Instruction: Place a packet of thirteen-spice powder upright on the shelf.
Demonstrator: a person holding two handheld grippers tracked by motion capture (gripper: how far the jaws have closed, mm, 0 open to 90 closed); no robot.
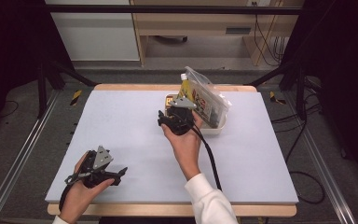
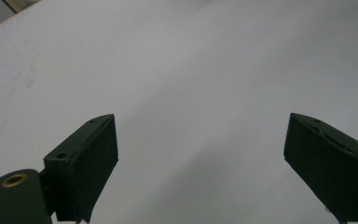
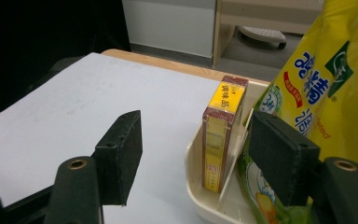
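Observation:
A cream tray (image 1: 214, 129) stands at the far middle of the grey mat (image 1: 121, 126). In it a slim yellow and dark red box (image 3: 223, 126) stands upright against the near wall of the tray (image 3: 191, 158). Beside the box lean a large yellow printed bag (image 3: 326, 93) and a green packet (image 3: 256, 186). My right gripper (image 3: 196, 119) hovers just before the tray, open, with the box a little beyond its pads and untouched. From above, that right gripper (image 1: 175, 116) sits at the tray's left side, next to the bag (image 1: 205, 98). My left gripper (image 1: 120, 173) rests open over bare mat at the near left, with nothing between the jaws of the left gripper (image 2: 200, 121).
The mat covers a wooden table (image 1: 168, 210). Black frame posts (image 1: 42, 84) stand at the far corners and metal rails (image 1: 18, 158) run along the sides. A cable (image 1: 209, 158) trails from the right gripper across the mat.

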